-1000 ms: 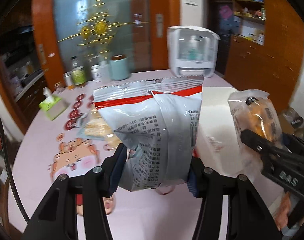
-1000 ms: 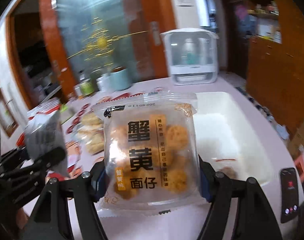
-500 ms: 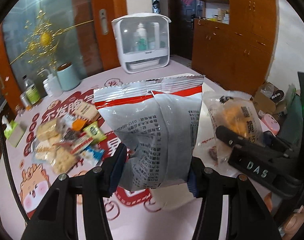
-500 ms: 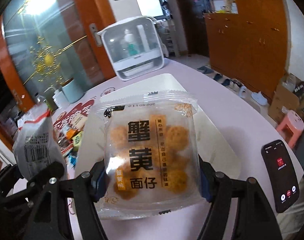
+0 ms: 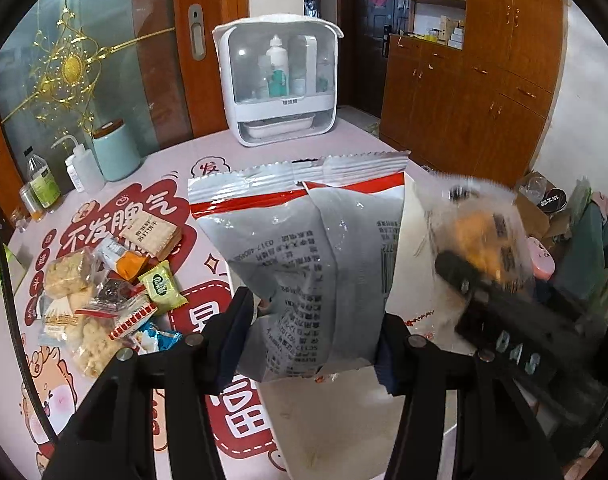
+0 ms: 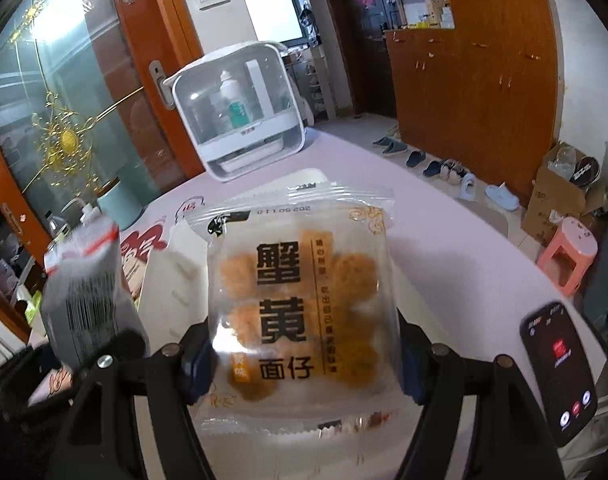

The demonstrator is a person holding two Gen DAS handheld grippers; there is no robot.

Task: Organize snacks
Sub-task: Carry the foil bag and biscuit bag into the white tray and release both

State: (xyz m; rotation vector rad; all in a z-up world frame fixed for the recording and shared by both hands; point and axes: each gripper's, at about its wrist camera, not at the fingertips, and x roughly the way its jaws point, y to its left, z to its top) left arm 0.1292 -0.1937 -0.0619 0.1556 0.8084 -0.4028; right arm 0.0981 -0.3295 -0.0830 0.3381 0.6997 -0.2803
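My left gripper (image 5: 309, 338) is shut on a silver snack bag with a red stripe (image 5: 304, 248) and holds it upright above the table. The bag also shows in the right wrist view (image 6: 84, 280). My right gripper (image 6: 300, 356) is shut on a clear packet of orange crab-roe snacks (image 6: 300, 300); it appears blurred in the left wrist view (image 5: 479, 232), just right of the silver bag. A white bin (image 5: 415, 216) lies mostly hidden behind both bags. A pile of loose snacks (image 5: 108, 288) lies on the table at the left.
A white lidded cabinet with bottles (image 5: 280, 84) stands at the table's far side. A teal canister (image 5: 116, 152) and bottles (image 5: 44, 184) stand at the far left. A phone (image 6: 555, 368) lies near the table's right edge. A pink stool (image 6: 567, 252) and boxes are on the floor.
Both grippers have swung to the right with their bags, so the snack pile and white cabinet come into fuller view. The right gripper's packet is blurred and moving beside the silver bag.
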